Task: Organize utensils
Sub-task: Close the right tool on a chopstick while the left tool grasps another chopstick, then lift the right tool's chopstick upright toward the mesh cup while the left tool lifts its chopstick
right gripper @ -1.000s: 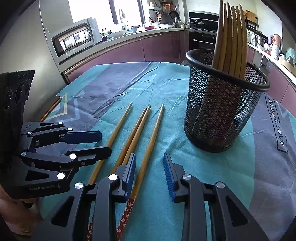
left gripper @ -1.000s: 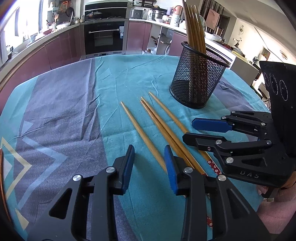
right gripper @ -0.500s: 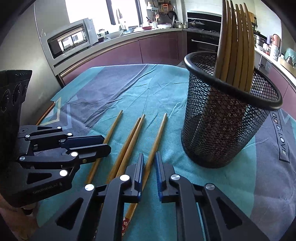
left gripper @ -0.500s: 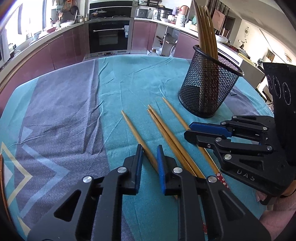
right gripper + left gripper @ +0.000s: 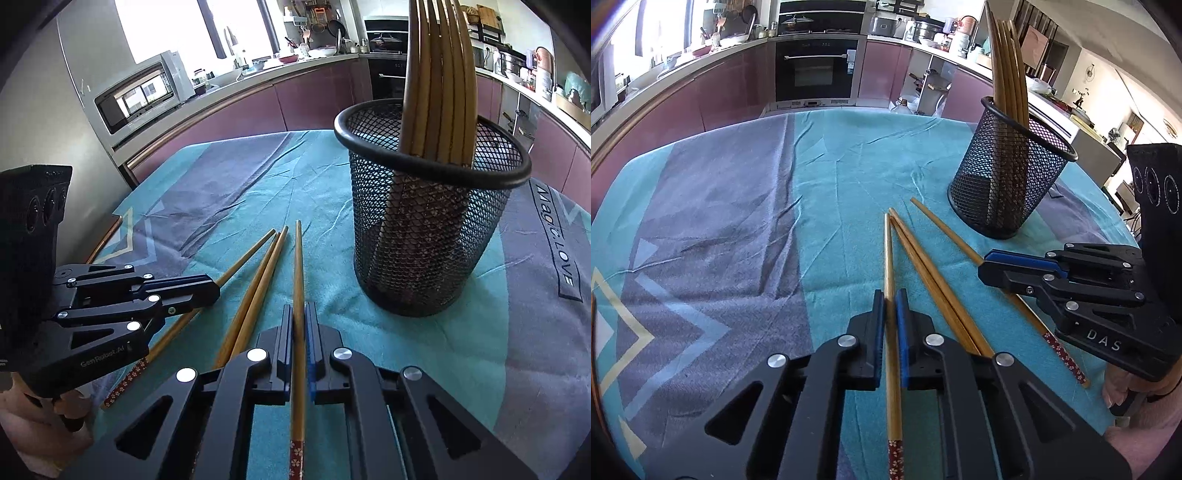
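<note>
Chopsticks [image 5: 436, 74] in mesh holder [image 5: 424, 236] run past frame top

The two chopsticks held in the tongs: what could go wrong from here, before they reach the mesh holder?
1. Each tongs pinches its chopstick near the patterned end, so the long tip may swing or slip.
2. The pair of chopsticks lies close beside the left tongs and could be dragged.
3. The mesh holder is already crowded and may tip.
</note>
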A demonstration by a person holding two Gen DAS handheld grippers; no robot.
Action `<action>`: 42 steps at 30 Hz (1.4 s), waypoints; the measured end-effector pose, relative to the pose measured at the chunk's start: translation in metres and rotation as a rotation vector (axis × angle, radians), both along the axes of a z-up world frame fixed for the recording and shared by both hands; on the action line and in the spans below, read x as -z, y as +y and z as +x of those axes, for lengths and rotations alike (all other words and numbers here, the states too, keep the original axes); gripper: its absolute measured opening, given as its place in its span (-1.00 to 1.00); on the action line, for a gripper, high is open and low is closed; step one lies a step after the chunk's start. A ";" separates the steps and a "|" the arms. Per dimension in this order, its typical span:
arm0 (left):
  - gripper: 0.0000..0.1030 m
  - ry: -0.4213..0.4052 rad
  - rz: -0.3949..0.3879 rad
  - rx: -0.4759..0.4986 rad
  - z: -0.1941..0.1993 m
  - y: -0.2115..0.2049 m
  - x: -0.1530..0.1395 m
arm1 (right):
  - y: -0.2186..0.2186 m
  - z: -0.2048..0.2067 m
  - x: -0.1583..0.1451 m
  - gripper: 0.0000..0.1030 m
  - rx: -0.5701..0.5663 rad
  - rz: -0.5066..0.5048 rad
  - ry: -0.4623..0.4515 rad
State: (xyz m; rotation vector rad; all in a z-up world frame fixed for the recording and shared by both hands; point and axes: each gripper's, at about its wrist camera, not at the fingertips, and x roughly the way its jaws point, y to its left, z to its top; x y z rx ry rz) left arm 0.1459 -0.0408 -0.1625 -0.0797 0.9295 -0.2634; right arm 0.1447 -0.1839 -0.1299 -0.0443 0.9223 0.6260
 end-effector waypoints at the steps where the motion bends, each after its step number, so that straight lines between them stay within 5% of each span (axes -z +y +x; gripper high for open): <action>1: -0.86 -0.002 -0.005 0.000 -0.001 0.001 -0.001 | -0.001 -0.001 -0.002 -0.90 -0.004 0.009 -0.002; 16: -0.86 -0.079 -0.105 0.049 -0.022 0.011 -0.041 | -0.023 -0.021 -0.041 -0.90 -0.015 0.159 -0.064; 42: -0.86 -0.235 -0.217 0.122 -0.050 0.020 -0.114 | -0.063 -0.034 -0.090 -0.90 0.043 0.273 -0.209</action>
